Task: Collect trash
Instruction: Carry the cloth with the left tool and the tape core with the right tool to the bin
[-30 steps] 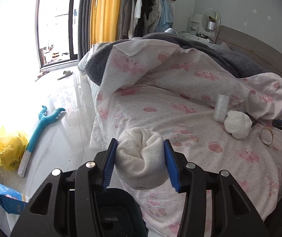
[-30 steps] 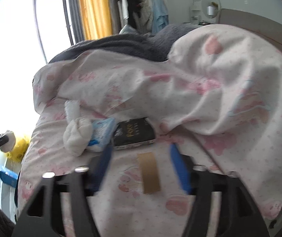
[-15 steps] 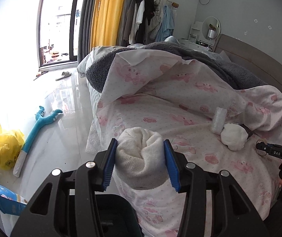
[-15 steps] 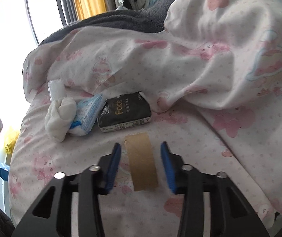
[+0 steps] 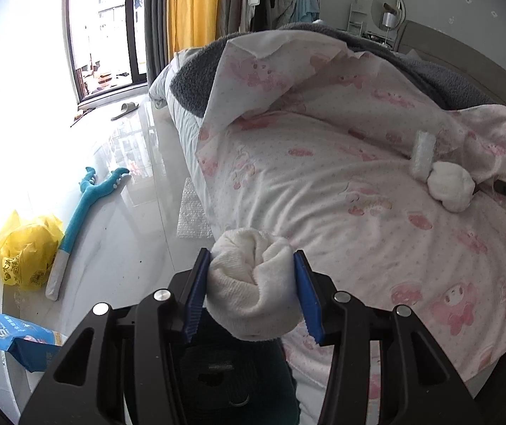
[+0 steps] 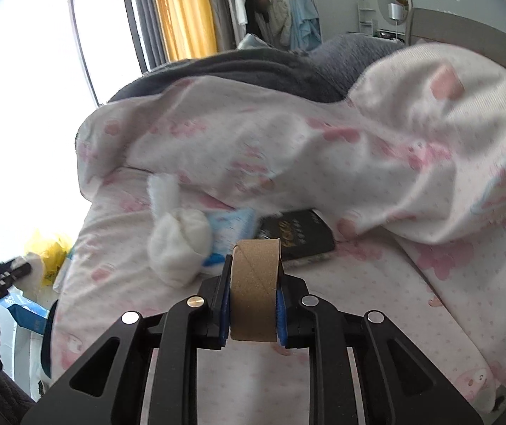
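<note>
My left gripper (image 5: 253, 292) is shut on a rolled white sock (image 5: 251, 290) and holds it over a dark bin (image 5: 231, 379) beside the bed. My right gripper (image 6: 253, 306) is shut on a brown cardboard tape core (image 6: 254, 288), lifted off the pink quilt (image 6: 359, 318). On the quilt lie another white sock ball (image 6: 178, 244), which also shows in the left wrist view (image 5: 451, 190), a blue tissue pack (image 6: 231, 226), a black packet (image 6: 299, 237) and a small white roll (image 5: 422, 154).
A yellow plastic bag (image 5: 28, 248), a blue plush toy (image 5: 83, 212) and a blue packet (image 5: 12, 336) lie on the glossy floor left of the bed. A grey blanket (image 5: 196, 71) covers the bed's far end. A slipper (image 5: 127, 108) lies near the window.
My right gripper closed on the cardboard tape core and lifted it off the quilt. My left gripper still holds the sock and has shifted slightly over the bin.
</note>
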Available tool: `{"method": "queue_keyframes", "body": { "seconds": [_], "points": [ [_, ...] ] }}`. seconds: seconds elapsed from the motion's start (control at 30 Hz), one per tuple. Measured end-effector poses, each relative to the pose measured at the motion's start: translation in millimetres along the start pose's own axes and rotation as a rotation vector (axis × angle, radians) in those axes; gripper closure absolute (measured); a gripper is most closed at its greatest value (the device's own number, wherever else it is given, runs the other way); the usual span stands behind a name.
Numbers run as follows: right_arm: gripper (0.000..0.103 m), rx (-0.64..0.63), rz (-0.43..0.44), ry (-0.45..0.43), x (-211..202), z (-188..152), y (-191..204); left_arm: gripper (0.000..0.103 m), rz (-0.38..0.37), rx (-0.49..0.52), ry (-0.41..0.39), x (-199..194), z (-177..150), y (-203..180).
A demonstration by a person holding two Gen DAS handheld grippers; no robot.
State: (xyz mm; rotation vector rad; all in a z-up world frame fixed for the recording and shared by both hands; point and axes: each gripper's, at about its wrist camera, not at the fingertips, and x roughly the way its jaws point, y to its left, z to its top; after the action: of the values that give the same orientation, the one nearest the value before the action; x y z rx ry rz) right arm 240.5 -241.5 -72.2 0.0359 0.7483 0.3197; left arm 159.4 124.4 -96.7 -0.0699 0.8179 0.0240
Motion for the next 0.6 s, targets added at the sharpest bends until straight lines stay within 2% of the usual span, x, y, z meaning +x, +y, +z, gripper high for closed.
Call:
{"method": "queue_keyframes", "body": {
  "seconds": [0.3, 0.6],
  "points": [
    [0.083, -0.042, 0.066, -0.04, -3, 17, 46, 0.053, 0.02, -0.006, 0.12, 19, -27, 22],
    [0.083, -0.139, 0.147, -0.048, -7, 23, 113, 0.053, 0.026, -0.006, 0.261, 41, -58, 41]
  ]
}}
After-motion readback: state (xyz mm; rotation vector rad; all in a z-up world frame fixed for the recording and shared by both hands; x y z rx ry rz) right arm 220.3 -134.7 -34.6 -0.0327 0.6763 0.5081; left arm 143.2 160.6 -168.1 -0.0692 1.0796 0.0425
